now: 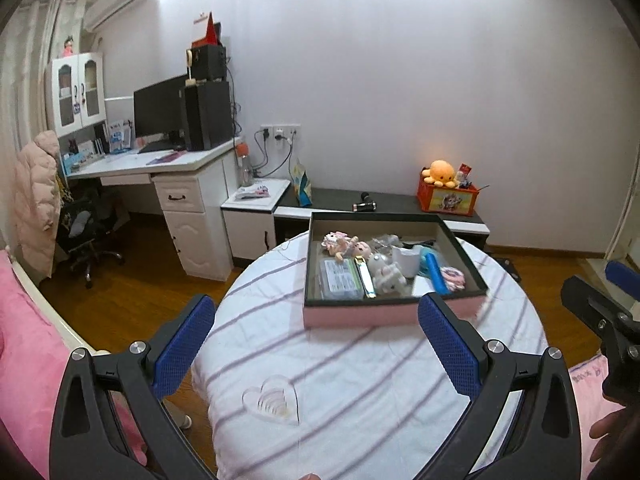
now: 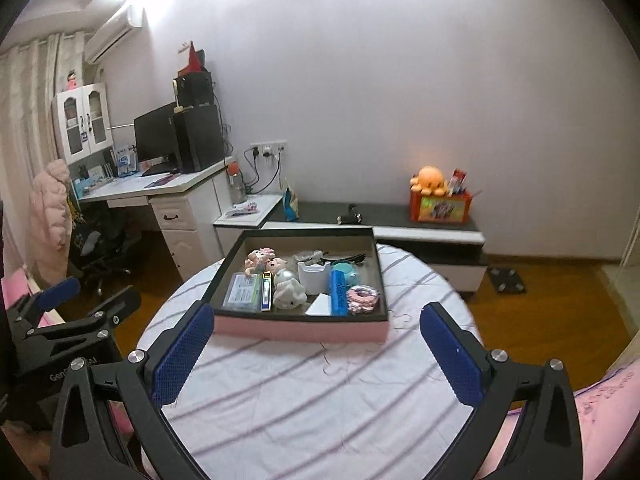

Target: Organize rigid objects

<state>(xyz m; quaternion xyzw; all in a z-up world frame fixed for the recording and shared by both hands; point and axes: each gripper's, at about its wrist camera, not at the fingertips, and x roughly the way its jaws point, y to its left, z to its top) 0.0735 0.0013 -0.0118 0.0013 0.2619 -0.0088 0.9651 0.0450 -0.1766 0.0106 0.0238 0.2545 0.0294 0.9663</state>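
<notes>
My left tongs and right tongs hang spread wide, empty, over the worktop's near edge; a clear heart dish lies nearby, and the pink tray of trinkets sits towards its far edge.

My right gripper hovers with jaws wide apart and empty over the striped counter. Just beyond sits the tray, holding dolls, a white cup and a blue case. The left gripper shows at far left.
</notes>
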